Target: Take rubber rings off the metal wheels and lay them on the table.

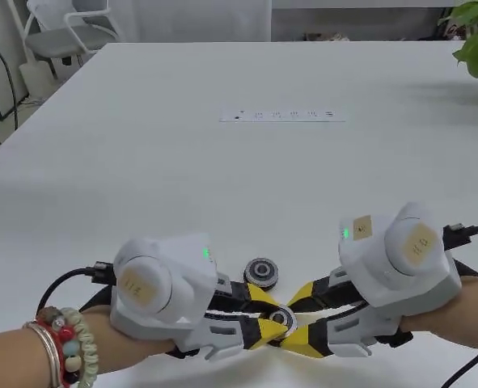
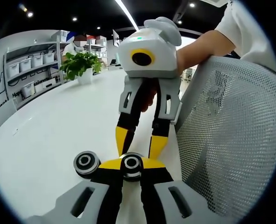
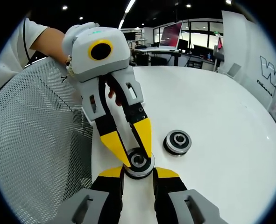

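A metal wheel with a black rubber ring is held just above the white table's near edge, between both grippers. My left gripper reaches in from the left, shut on the wheel with its yellow tips on either side. Facing it from the right, my right gripper is also shut on the same wheel. In the left gripper view the right gripper comes down from above. A second wheel with its ring on lies flat on the table just behind; it shows again as the second wheel and the second wheel.
The white table stretches far ahead, with a flush socket strip at its middle. A plant stands at the far right and a chair at the far left. A mesh chair back is close behind the grippers.
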